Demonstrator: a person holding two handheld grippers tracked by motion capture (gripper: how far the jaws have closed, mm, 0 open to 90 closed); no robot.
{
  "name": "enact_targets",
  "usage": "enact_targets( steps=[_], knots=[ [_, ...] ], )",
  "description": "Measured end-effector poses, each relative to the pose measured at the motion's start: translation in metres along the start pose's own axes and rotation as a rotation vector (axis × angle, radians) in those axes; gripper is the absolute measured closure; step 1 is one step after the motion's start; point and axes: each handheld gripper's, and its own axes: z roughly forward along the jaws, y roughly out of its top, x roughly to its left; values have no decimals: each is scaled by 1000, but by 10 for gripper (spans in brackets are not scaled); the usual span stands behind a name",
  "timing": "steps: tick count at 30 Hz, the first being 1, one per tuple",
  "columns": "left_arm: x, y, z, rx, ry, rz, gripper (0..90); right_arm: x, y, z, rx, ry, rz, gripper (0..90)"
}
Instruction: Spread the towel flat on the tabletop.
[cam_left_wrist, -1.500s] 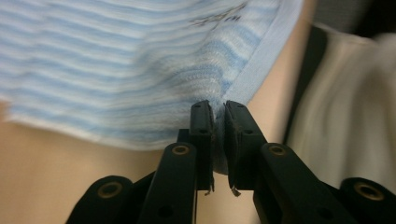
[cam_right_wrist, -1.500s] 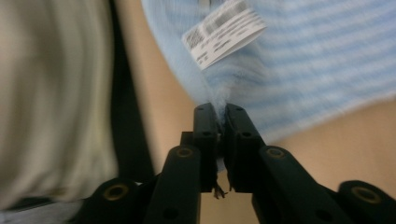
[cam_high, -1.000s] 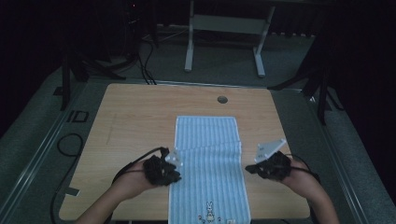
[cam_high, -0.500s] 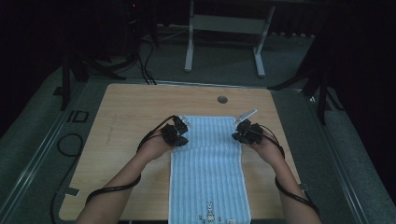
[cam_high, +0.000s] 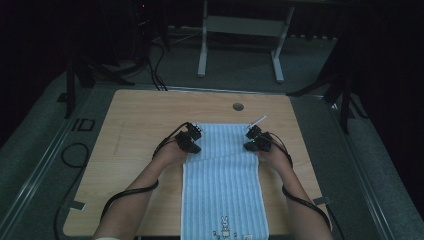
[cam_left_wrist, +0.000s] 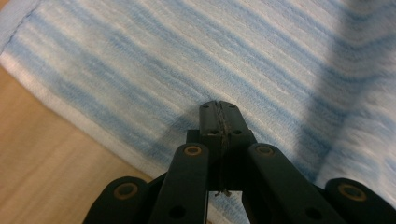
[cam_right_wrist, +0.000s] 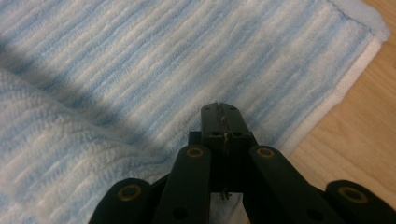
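Already pressed together, both sets of fingers (cam_left_wrist: 219, 116) pinch thin towel edge: left gripper (cam_high: 189, 141) and right gripper (cam_high: 257, 142) hold the striped towel (cam_high: 222, 190), folded partway on the desk (cam_high: 140, 115). Next probably: lay it flat, release.

A blue-and-white striped towel (cam_high: 222, 190) lies lengthwise on the wooden table (cam_high: 135, 125), its near end at the table's front edge and bearing a small printed figure, perhaps a rabbit. The left gripper (cam_high: 189, 141) sits at the towel's left edge, the right gripper (cam_high: 257, 142) at its right edge, level with each other. Between them a fold line crosses the cloth. A round hole (cam_high: 238, 106) marks the tabletop beyond.
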Motion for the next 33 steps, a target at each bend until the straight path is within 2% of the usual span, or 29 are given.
enact_targets(
  steps=[5, 11, 19, 21, 25, 29, 33],
  knots=[
    [8, 7, 2, 11, 29, -13, 888, -9, 6, 3, 7, 9, 16, 898],
    [16, 11, 5, -5, 40, -41, 887, -22, 15, 9, -13, 9, 52, 898],
    [29, 25, 10, 18, 85, -53, 886, -28, 33, 16, 36, -23, 40, 897],
    [30, 27, 11, 15, 100, -55, 886, -32, 38, 18, 47, -19, 52, 897],
    [35, 30, 13, -4, 83, -68, 885, -38, 43, 20, 54, -19, 73, 897],
    [41, 32, 16, -27, 88, -87, 881, -41, 44, 21, 40, -15, 97, 897],
    [45, 37, 17, -16, 95, -94, 880, -43, 45, 22, 42, -13, 111, 897]
  ],
)
